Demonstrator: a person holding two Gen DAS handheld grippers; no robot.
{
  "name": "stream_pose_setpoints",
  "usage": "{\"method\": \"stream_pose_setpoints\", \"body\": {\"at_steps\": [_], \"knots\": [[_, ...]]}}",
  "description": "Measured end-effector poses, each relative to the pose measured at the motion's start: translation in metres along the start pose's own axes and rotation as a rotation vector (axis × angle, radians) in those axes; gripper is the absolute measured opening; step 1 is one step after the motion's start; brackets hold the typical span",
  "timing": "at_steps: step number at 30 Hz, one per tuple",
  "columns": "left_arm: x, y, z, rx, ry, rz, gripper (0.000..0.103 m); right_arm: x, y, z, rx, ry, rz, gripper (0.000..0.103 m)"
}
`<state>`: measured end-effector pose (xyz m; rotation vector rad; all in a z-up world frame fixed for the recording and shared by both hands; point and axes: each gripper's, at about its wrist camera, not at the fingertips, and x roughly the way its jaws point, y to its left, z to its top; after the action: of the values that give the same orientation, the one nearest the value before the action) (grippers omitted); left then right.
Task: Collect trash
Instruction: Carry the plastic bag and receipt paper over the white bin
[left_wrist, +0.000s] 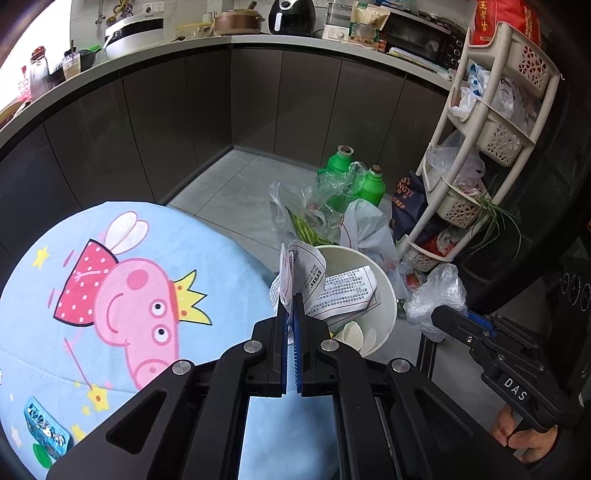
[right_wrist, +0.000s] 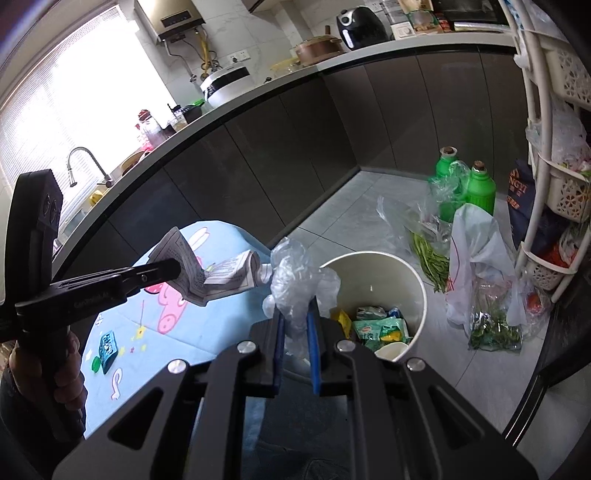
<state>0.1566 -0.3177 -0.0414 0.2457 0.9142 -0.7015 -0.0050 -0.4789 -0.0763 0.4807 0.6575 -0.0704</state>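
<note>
The left gripper (left_wrist: 294, 301) pinches printed paper (left_wrist: 306, 277), the right gripper (right_wrist: 295, 317) pinches crumpled clear plastic (right_wrist: 295, 280); next, drop both in the white bin (right_wrist: 413, 280).

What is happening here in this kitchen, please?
A person is collecting trash with a gripper in each hand. The left gripper is shut on a crumpled printed paper, and the right gripper is shut on a clear plastic bag. Both pieces hang beside the white bin on the floor, not yet dropped. The bin already holds wrappers. A small blue pack and a green cap lie on the cartoon-print table.
</note>
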Motion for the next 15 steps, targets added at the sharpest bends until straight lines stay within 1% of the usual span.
{"method": "stream_pose_setpoints", "body": {"at_steps": [10, 15], "knots": [[0.046, -0.015, 0.010, 0.018, 0.068, -0.010, 0.003, 0.028, -0.039, -0.005, 0.057, 0.053, -0.033, 0.013], [0.066, -0.020, 0.014, 0.018, 0.101, -0.018, 0.003, 0.045, -0.050, -0.004, 0.061, 0.078, -0.041, 0.013]]}}
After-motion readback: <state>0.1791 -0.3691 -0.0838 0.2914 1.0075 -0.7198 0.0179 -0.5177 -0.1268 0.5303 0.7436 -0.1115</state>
